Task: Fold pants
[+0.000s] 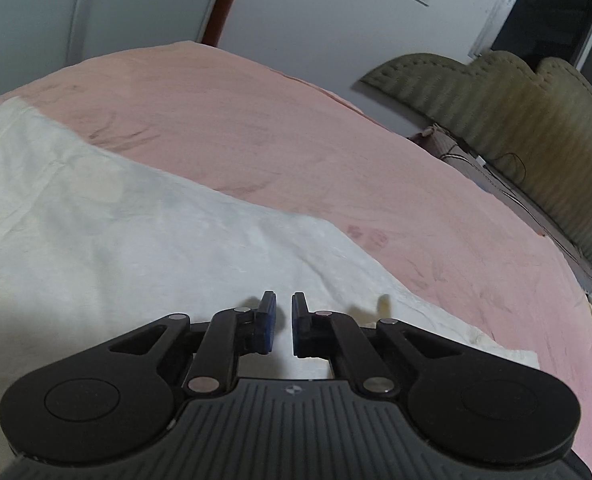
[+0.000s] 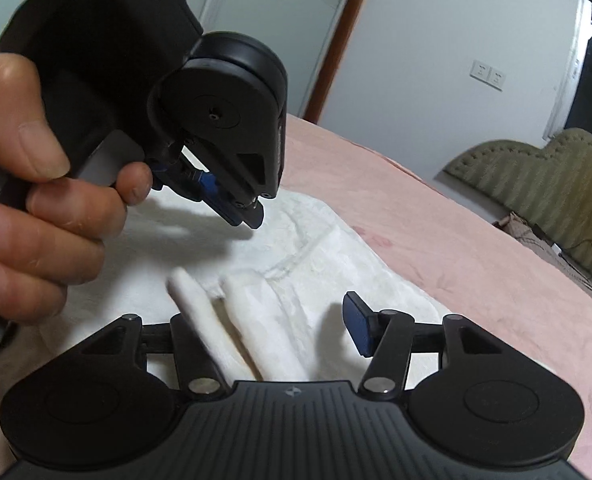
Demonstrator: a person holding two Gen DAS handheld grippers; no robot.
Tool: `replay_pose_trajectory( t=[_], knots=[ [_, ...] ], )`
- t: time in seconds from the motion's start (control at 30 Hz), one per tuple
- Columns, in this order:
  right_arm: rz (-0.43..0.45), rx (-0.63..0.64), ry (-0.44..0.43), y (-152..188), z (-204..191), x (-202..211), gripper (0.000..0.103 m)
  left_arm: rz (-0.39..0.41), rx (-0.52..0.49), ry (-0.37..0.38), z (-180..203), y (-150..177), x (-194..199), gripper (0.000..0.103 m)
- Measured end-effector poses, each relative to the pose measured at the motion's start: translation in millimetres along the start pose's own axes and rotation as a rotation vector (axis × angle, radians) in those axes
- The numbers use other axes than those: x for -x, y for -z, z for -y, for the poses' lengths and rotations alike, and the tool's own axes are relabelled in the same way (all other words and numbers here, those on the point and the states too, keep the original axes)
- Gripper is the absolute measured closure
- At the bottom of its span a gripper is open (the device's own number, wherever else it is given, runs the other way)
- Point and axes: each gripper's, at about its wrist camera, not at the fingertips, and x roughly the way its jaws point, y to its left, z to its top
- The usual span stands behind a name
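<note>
White pants [image 1: 128, 216] lie flat on a pink bedspread [image 1: 296, 136]. My left gripper [image 1: 283, 322] hovers just above the pants near their edge, its blue-padded jaws nearly closed with a small gap and nothing between them. In the right wrist view the pants [image 2: 316, 256] show their waistband with two white drawstrings [image 2: 256, 320] that lie between my right gripper's jaws. My right gripper [image 2: 272, 320] is open; its left finger is hidden behind a drawstring. The left gripper [image 2: 244, 216] also shows in the right wrist view, held in a hand above the pants.
A green padded headboard [image 1: 516, 128] leans against the white wall at the right. Cables and a box [image 2: 536, 236] lie beside the bed. A wooden door frame [image 1: 228, 0] and a dark window [image 1: 556, 12] are behind.
</note>
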Motion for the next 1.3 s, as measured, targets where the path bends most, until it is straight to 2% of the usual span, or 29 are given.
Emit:
replay_pose_trajectory(
  t=[0.07, 0.13, 0.2, 0.3, 0.4, 0.47, 0.53, 0.6, 0.67, 0.8, 0.83, 0.9, 0.97, 1.0, 1.07, 1.3],
  knots=[
    [0.022, -0.025, -0.090, -3, 3, 18, 0.047, -0.011, 0.013, 0.004, -8, -1, 6, 0.091],
    [0.079, -0.081, -0.224, -3, 20, 42, 0.047, -0.017, 0.021, -0.002, -14, -3, 11, 0.091],
    [0.137, -0.158, -0.270, 2, 37, 66, 0.047, -0.012, 0.026, -0.014, -19, -5, 16, 0.091],
    [0.132, -0.296, -0.173, 15, 65, 80, 0.047, -0.004, 0.001, -0.015, -16, -8, 22, 0.091],
    [0.026, -0.357, -0.073, 31, 83, 68, 0.047, -0.024, -0.065, 0.074, 4, -6, 24, 0.091],
    [-0.043, -0.376, -0.069, 39, 80, 62, 0.047, -0.063, -0.166, 0.160, 27, 0, 22, 0.088],
    [-0.079, -0.374, -0.087, 47, 75, 50, 0.047, -0.107, -0.279, 0.191, 50, 10, 14, 0.081],
    [-0.088, -0.367, -0.061, 53, 69, 42, 0.048, -0.110, -0.343, 0.132, 67, 20, -1, 0.080],
    [-0.075, -0.367, -0.052, 48, 72, 45, 0.047, -0.127, -0.391, 0.039, 74, 27, -17, 0.080],
    [-0.024, -0.366, -0.059, 48, 61, 66, 0.047, -0.034, -0.428, -0.018, 74, 32, 1, 0.077],
    [-0.030, -0.376, -0.085, 44, 68, 57, 0.047, -0.010, -0.429, -0.044, 73, 32, 6, 0.074],
    [-0.053, -0.388, -0.100, 47, 63, 55, 0.046, 0.016, -0.414, -0.090, 70, 33, 13, 0.056],
    [-0.055, -0.403, -0.082, 52, 60, 55, 0.039, 0.006, -0.388, -0.111, 64, 34, 17, 0.045],
    [-0.057, -0.415, -0.075, 50, 65, 49, 0.036, -0.006, -0.387, -0.113, 62, 35, 17, 0.044],
    [-0.067, -0.451, -0.070, 51, 71, 45, 0.022, -0.031, -0.396, -0.127, 60, 41, 13, 0.039],
    [-0.081, -0.467, -0.054, 52, 73, 41, 0.012, 0.066, -0.480, -0.228, 67, 61, 9, 0.015]
  ],
)
